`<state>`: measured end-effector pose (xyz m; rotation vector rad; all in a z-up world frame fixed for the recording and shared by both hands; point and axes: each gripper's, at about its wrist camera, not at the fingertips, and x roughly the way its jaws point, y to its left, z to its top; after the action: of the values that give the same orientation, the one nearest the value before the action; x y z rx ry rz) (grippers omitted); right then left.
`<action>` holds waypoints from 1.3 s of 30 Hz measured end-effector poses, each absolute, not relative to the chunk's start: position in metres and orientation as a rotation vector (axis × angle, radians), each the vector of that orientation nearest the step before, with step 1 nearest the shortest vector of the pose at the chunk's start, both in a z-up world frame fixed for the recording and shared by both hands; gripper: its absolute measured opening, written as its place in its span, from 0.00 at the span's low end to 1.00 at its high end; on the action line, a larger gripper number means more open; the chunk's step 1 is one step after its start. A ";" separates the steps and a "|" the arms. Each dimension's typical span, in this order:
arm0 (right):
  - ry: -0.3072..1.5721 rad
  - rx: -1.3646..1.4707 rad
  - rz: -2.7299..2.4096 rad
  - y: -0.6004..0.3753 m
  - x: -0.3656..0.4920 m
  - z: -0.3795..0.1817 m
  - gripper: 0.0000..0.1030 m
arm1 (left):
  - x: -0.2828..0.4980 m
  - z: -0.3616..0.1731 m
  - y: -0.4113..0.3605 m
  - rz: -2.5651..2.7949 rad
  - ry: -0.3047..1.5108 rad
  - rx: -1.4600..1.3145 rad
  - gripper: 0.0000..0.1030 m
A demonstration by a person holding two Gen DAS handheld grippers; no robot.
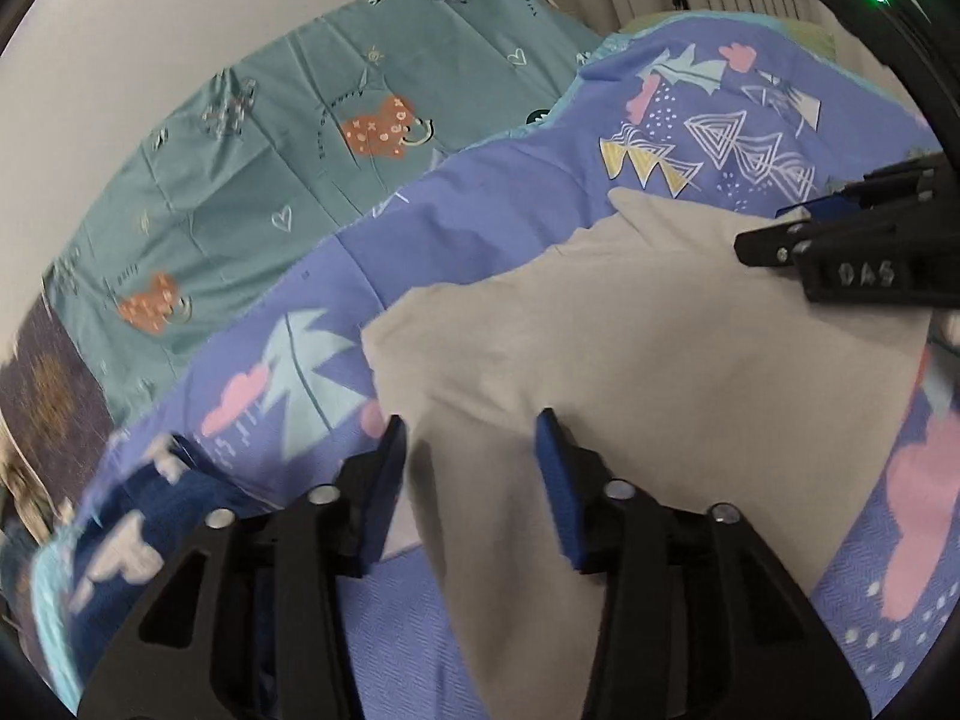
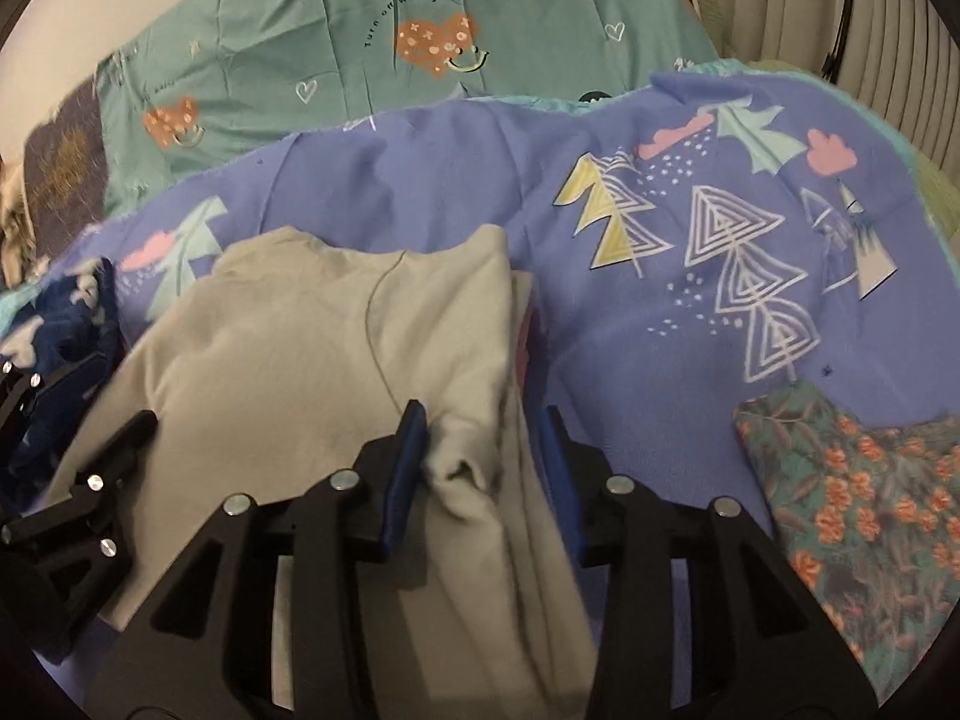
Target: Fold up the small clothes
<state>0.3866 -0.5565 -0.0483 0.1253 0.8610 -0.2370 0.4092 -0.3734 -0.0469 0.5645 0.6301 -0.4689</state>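
Observation:
A beige garment lies partly folded on a purple-blue patterned sheet. In the left wrist view my left gripper stands open over the garment's near left part, cloth lying between its blue pads without being pinched. My right gripper is open too, straddling a bunched fold at the garment's right edge; the fold touches the left pad only. Each gripper shows in the other's view: the right one at the garment's far right, the left one at its left edge.
A dark blue cloth with white marks lies left of the garment. A teal floral cloth sits at the right. Behind the purple-blue sheet spreads a teal printed sheet, with a pale wall and ribbed curtain beyond.

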 end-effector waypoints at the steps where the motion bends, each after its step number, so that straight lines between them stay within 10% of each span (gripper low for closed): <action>1: 0.852 0.076 -0.258 -0.549 0.385 -0.048 0.39 | 0.408 -0.048 -0.373 -0.463 0.631 0.551 0.41; 7: 0.807 -0.001 -0.300 -0.537 0.371 -0.046 0.41 | 0.396 -0.045 -0.365 -0.463 0.656 0.471 0.44; 11: 0.744 0.030 -0.266 -0.535 0.329 -0.026 0.46 | 0.377 -0.029 -0.336 -0.486 0.674 0.312 0.64; 24: 0.414 -0.019 -0.273 -0.455 0.075 0.048 0.91 | 0.191 0.041 -0.267 -0.552 0.476 0.187 0.97; 39: 0.316 0.122 -0.311 -0.414 -0.038 0.098 0.98 | 0.043 0.097 -0.232 -0.444 0.327 0.197 0.99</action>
<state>-0.0376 -0.4137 0.0984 0.1224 0.3163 -0.3106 0.0428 -0.2317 0.0966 0.1973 0.3273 -0.4441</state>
